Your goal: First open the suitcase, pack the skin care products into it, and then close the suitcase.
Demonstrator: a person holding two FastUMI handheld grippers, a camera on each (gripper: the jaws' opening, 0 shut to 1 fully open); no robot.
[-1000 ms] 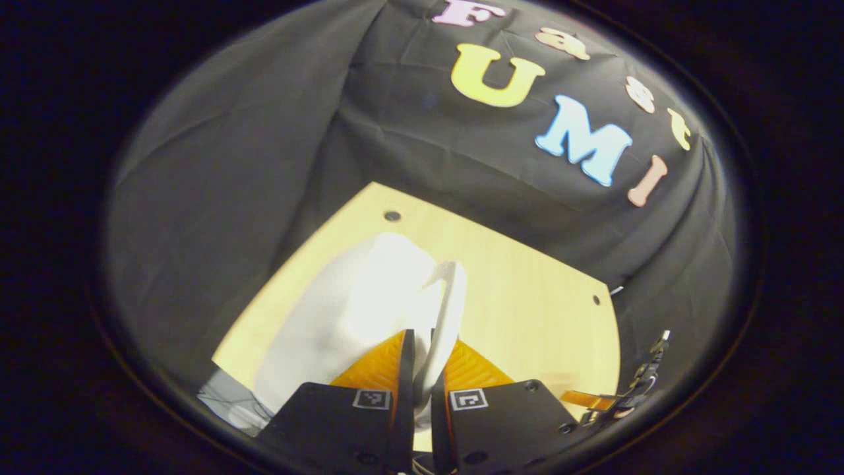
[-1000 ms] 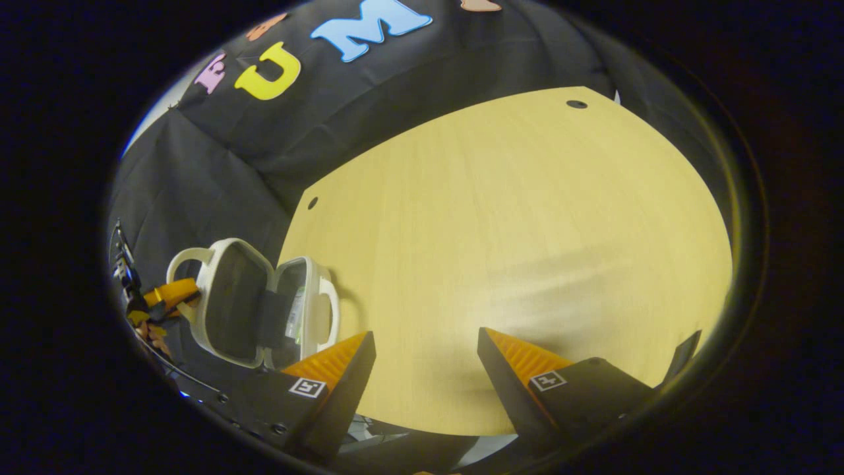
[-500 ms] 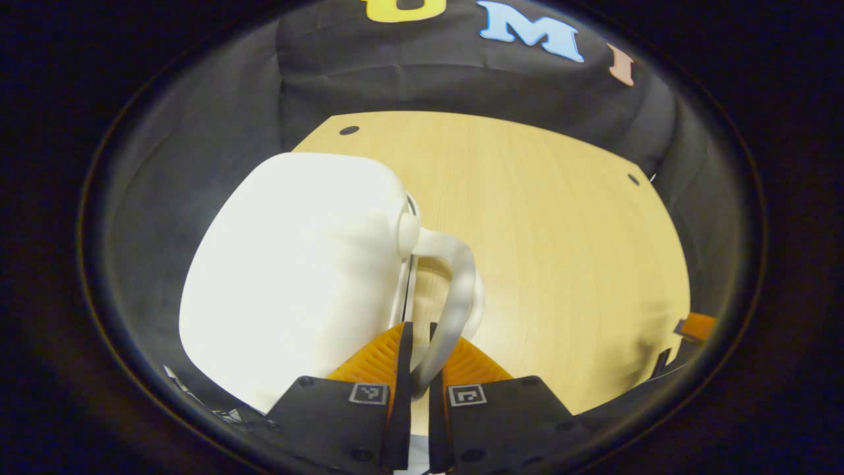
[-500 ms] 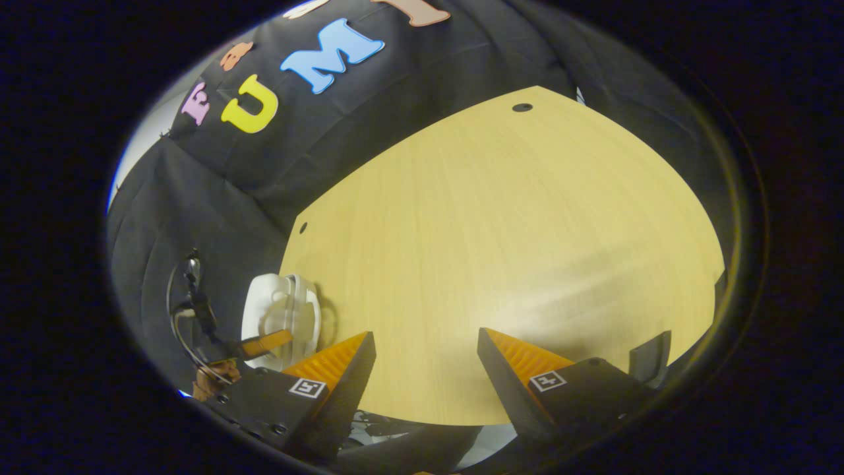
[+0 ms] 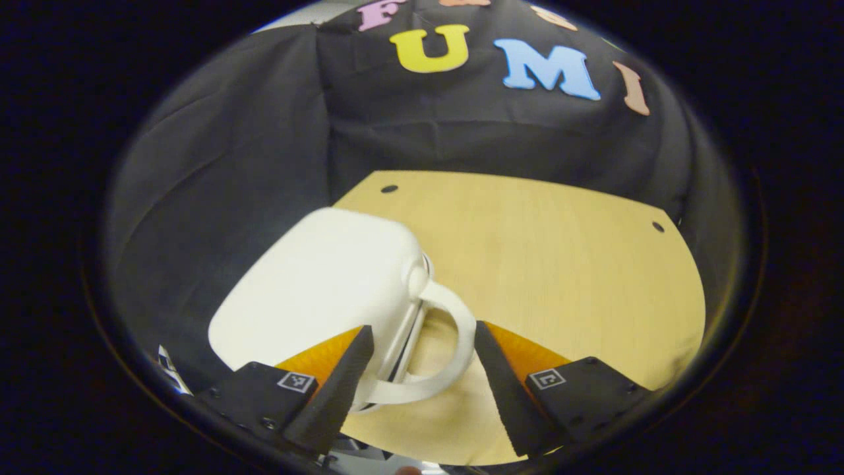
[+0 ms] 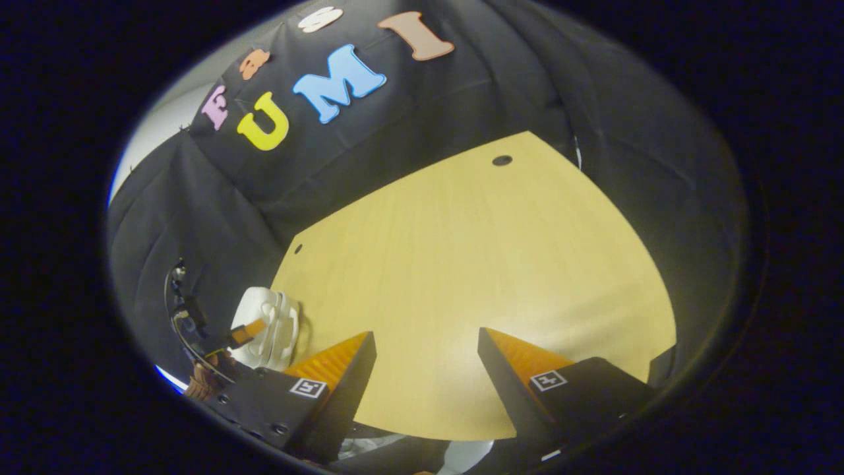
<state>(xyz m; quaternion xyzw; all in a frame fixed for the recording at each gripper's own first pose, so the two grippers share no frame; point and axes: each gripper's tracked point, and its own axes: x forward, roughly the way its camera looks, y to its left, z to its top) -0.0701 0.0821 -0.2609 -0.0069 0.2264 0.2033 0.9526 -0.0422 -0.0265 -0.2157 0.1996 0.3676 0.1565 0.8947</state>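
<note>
The small white suitcase (image 5: 323, 290) lies closed on the wooden table (image 5: 560, 264), its two handles (image 5: 448, 349) pressed together and pointing toward me. In the left gripper view my left gripper (image 5: 422, 376) is open, its fingers spread on either side of the handles without touching them. In the right gripper view my right gripper (image 6: 425, 369) is open over bare table, with nothing between its fingers. That view also catches the suitcase (image 6: 267, 326) at the table's left edge, with the other gripper (image 6: 224, 336) and a hand beside it. The skin care products are hidden inside.
The table (image 6: 461, 277) has small dark holes near its far corners (image 5: 389, 189) (image 5: 657, 226). Black cloth walls stand close behind and to the sides. The suitcase lies near the table's left edge.
The lid swung down and the suitcase closed. My left gripper, shut on the lid's handle before, has opened and let it go. The right gripper stayed open and drew back slightly.
</note>
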